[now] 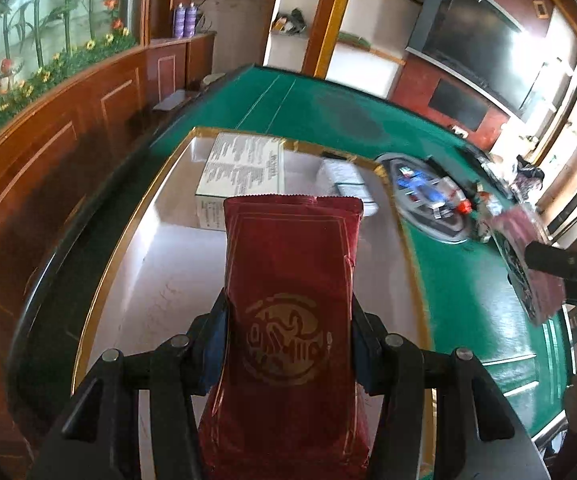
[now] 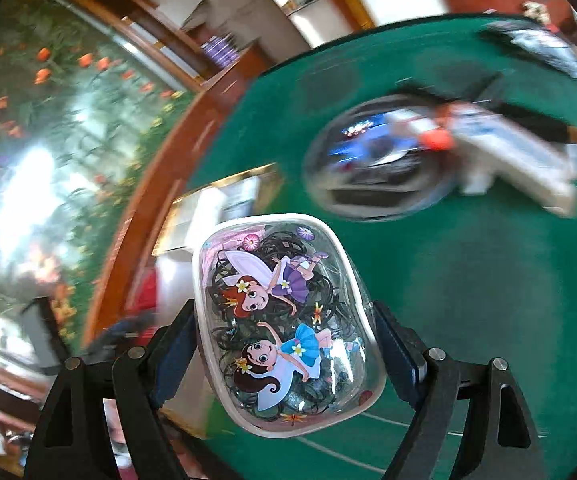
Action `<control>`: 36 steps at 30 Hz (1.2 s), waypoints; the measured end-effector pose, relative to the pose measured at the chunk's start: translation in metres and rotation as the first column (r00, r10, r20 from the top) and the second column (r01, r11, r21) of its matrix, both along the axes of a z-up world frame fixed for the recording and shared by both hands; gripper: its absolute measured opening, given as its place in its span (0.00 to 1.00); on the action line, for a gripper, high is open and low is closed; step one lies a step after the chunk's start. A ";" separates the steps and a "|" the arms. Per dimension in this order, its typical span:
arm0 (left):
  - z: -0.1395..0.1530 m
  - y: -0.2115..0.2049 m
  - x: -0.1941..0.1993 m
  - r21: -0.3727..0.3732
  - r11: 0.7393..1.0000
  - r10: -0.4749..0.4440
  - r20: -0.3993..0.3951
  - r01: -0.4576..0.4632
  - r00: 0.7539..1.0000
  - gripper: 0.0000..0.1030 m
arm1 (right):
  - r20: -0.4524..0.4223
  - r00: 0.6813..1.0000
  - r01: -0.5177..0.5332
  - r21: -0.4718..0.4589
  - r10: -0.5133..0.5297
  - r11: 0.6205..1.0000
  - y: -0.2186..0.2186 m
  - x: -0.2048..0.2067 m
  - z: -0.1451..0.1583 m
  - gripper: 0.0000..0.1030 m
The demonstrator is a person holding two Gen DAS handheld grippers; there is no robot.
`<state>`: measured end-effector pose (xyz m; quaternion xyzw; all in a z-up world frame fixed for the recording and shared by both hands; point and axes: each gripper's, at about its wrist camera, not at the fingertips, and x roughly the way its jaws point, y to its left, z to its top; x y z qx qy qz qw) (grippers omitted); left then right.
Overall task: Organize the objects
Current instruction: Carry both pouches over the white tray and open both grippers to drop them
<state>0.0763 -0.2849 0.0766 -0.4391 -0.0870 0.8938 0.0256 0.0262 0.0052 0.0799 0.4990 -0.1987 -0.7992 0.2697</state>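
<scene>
My left gripper [image 1: 288,344] is shut on a dark red foil packet [image 1: 290,280] with a gold emblem, held above a white tray with a gold rim [image 1: 144,200]. A white printed box [image 1: 244,168] and a smaller white packet [image 1: 340,176] lie at the tray's far end. My right gripper [image 2: 284,344] is shut on a clear plastic box of black hair ties with fairy pictures [image 2: 284,328], held above the green table [image 2: 468,280]. That box and gripper also show blurred at the right of the left wrist view [image 1: 528,264].
A round clear dish [image 1: 428,200] holding mixed small items sits on the green table [image 1: 308,108] right of the tray; it shows blurred in the right wrist view [image 2: 380,160]. More items [image 2: 528,152] lie beside it. A wooden panelled wall [image 1: 48,152] runs along the left.
</scene>
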 end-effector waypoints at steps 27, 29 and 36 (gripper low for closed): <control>-0.027 -0.072 -0.026 0.060 0.989 0.134 0.024 -0.135 0.991 0.74 | 0.028 0.995 -0.104 0.196 0.100 0.975 -0.184 -0.056 -0.042 0.88; -0.027 -0.076 -0.025 0.099 0.986 0.134 0.024 -0.136 0.991 0.75 | 0.005 0.995 -0.100 0.170 0.101 0.980 -0.182 -0.055 -0.039 0.88; -0.005 -0.065 -0.004 0.109 0.983 0.155 -0.061 -0.148 0.986 0.81 | -0.102 0.992 -0.067 0.099 0.077 0.993 -0.157 -0.040 -0.010 0.90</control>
